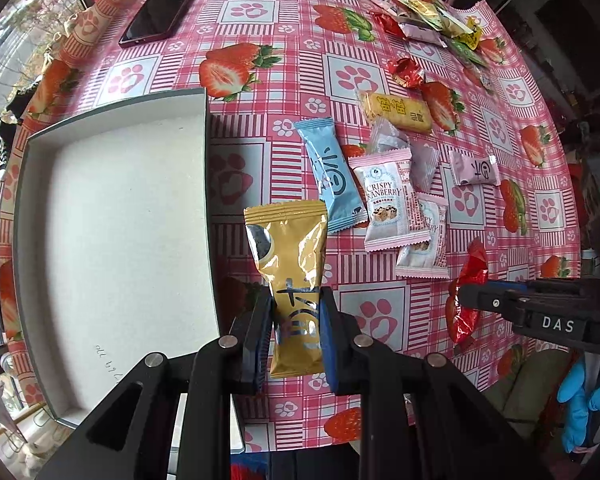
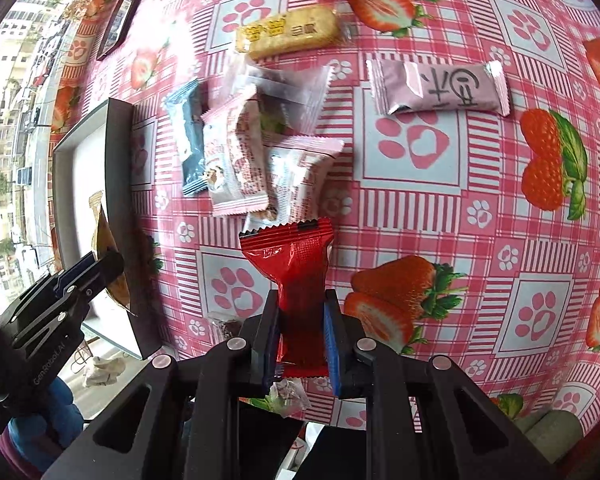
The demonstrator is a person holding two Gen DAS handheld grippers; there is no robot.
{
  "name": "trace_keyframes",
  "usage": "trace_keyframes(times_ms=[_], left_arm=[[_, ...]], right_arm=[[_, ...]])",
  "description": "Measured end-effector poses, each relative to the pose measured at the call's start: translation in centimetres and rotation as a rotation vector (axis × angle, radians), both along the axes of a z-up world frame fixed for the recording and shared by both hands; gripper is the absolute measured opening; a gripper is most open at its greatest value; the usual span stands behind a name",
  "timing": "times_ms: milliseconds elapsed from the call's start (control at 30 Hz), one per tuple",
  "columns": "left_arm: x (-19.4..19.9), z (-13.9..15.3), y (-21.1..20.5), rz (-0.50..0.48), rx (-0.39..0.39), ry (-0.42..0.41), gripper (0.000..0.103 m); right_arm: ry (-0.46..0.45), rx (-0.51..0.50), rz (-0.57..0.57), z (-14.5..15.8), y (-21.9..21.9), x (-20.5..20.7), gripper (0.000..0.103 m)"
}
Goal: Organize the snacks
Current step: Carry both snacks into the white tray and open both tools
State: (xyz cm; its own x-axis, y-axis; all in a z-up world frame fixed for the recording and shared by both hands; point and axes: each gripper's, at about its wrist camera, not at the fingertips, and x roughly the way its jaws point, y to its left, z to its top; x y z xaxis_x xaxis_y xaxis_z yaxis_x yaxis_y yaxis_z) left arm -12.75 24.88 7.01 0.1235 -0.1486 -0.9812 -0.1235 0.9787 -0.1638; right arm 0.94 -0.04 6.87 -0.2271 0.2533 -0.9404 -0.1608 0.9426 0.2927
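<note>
the left gripper [image 1: 296,336] points forward and down over the table, its jaws pressed in on the lower half of a gold snack packet [image 1: 290,264] that stands upright between the blue pads, just right of the near right corner of the grey tray [image 1: 112,216]; the packet carries dark chinese characters i cannot read. the tray's white floor bears small handwriting near its near edge, too faint to read. in the right wrist view the right gripper [image 2: 300,340] also points forward and down, its jaws closed on the lower part of a red snack packet [image 2: 294,276] held upright above the pink strawberry-and-paw tablecloth [image 2: 440,208]. in the left wrist view that gripper's body enters from the right and shows the letters "das", with a blue-gloved hand [image 1: 588,400] below it; in the right wrist view the left gripper's body reads "genrobot.ai". just beyond the gold packet lie a blue packet [image 1: 332,176] and two pink-edged packets [image 1: 388,204] printed "crispy cranberry", one overlapping the other. right of them lies a pale pink packet [image 1: 474,168] with chinese characters. farther off sits a yellow packet [image 1: 396,112] with chinese print, then a crumpled red wrapper [image 1: 406,72]. at the far right is a loose heap of mixed snacks [image 1: 432,24], and at the far left a dark phone [image 1: 160,12] lies flat on the cloth.
</note>
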Motion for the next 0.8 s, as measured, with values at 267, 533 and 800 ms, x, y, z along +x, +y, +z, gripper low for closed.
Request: trace_keyframes(times_ms=[267, 533, 800], left_arm=[[-1.0, 1.3, 3.1, 0.098, 0.028, -0.039, 0.024], [-3.6, 0.9, 8.2, 0.216, 0.065, -0.027, 0.024], [-6.6, -0.6, 11.8, 0.3, 0.08, 0.023, 0.024]], right_arm=[[-0.032, 0.029, 0.136, 1.2, 7.2, 0.1, 0.021], [-0.048, 0.091, 0.296, 2.2, 14.7, -1.3, 0.021], [-0.039, 0.138, 0.418, 1.9, 21.7, -3.2, 0.021]])
